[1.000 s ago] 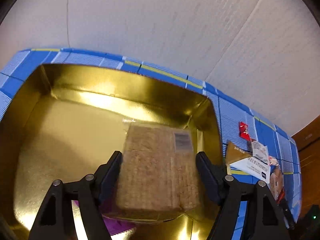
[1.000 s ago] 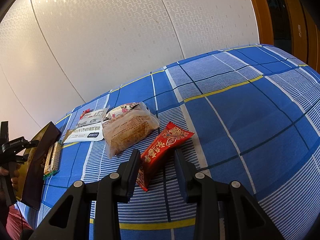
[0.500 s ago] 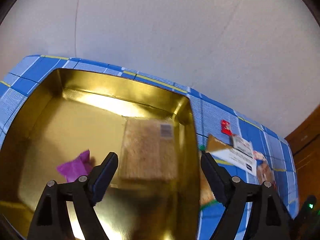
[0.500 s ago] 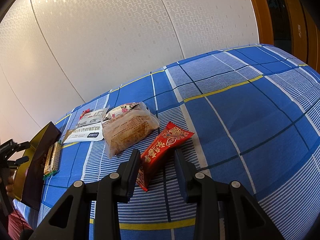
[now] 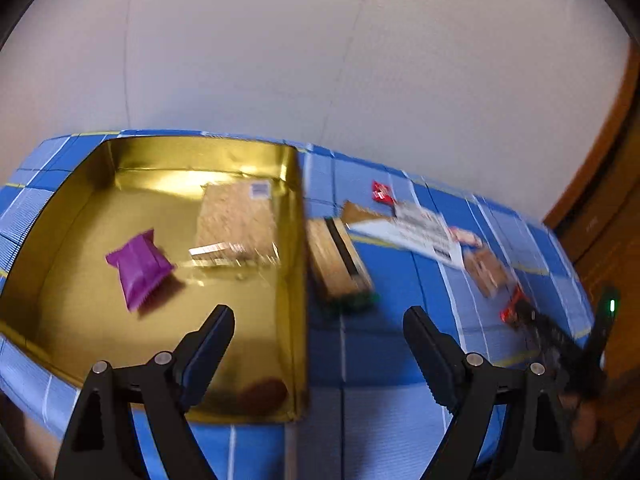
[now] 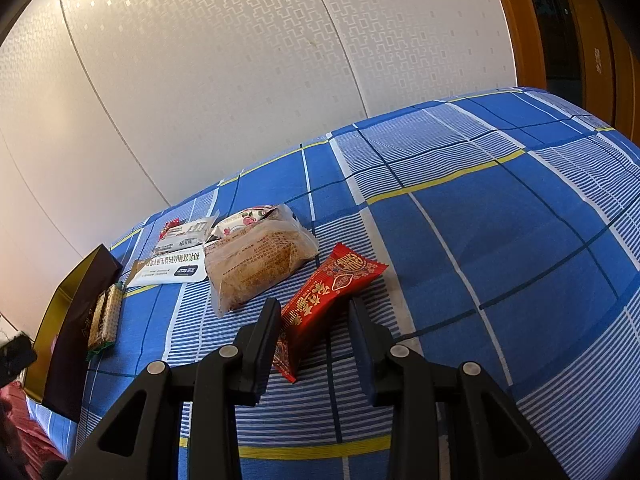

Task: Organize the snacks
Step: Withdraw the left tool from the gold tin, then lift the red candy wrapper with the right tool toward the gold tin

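A gold-lined box (image 5: 294,200) lies on the blue checked cloth and holds a flat cracker pack (image 5: 236,220) and a purple packet (image 5: 140,268). My left gripper (image 5: 318,312) hovers open over the box's right wall with nothing between its fingers. A brown bar pack (image 5: 336,260) lies just right of the box. In the right wrist view a red packet (image 6: 332,292) lies on the cloth. My right gripper (image 6: 315,304) straddles its near end: the left finger is close against it and striped cloth shows before the right finger.
A clear bag of brown pastry (image 6: 256,264), a white sachet (image 6: 176,268), a pink flowered packet (image 6: 244,220) and a small red sweet (image 5: 382,192) lie between the box (image 6: 80,312) and the red packet. A white wall stands behind and wooden trim at the right.
My left gripper opened and let go of the cracker pack, which now lies in the box. It drew back and swung right towards the loose snacks. The right gripper kept still.
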A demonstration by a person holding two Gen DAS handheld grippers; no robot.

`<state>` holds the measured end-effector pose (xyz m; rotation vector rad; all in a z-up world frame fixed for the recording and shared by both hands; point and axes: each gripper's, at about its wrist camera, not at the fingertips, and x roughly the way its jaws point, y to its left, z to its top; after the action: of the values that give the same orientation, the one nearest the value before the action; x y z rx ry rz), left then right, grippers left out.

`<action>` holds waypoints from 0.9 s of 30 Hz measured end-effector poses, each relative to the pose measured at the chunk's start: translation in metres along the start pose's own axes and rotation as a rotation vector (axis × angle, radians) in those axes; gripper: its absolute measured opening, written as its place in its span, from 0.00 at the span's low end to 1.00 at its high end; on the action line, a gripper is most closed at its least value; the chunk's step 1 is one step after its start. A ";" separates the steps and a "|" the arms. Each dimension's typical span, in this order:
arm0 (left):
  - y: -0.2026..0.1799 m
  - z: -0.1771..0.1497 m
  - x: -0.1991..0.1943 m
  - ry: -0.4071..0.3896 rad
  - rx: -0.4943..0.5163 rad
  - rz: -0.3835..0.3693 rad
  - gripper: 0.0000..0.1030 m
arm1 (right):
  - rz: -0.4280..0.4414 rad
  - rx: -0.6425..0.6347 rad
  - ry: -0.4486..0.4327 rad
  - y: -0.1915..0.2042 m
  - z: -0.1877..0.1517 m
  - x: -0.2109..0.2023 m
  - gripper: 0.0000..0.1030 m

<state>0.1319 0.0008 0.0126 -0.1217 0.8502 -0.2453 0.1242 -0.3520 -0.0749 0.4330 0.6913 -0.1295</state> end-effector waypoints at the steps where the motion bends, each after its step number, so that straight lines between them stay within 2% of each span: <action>1: -0.006 -0.007 -0.002 0.005 0.021 -0.002 0.84 | 0.001 0.001 0.001 0.000 0.000 0.000 0.33; 7: -0.035 -0.040 -0.008 0.007 0.139 0.004 0.84 | -0.009 0.004 0.018 0.000 0.002 0.000 0.33; 11: -0.051 -0.059 -0.013 -0.037 0.238 0.044 0.86 | -0.024 0.036 0.060 0.002 0.009 0.003 0.34; 14: -0.053 -0.069 -0.012 -0.016 0.232 0.006 0.86 | -0.044 0.061 0.089 0.003 0.011 0.004 0.35; 19: -0.058 -0.091 -0.008 -0.013 0.266 -0.007 0.86 | -0.073 0.081 0.118 0.005 0.015 0.006 0.35; 24: -0.053 -0.112 0.011 0.038 0.241 -0.029 0.86 | -0.108 0.069 0.118 0.010 0.015 0.008 0.36; 27: -0.054 -0.119 0.009 0.007 0.270 -0.022 0.87 | -0.115 0.066 0.110 0.010 0.013 0.008 0.36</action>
<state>0.0389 -0.0549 -0.0607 0.1224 0.8151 -0.3785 0.1402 -0.3487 -0.0676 0.4660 0.8221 -0.2389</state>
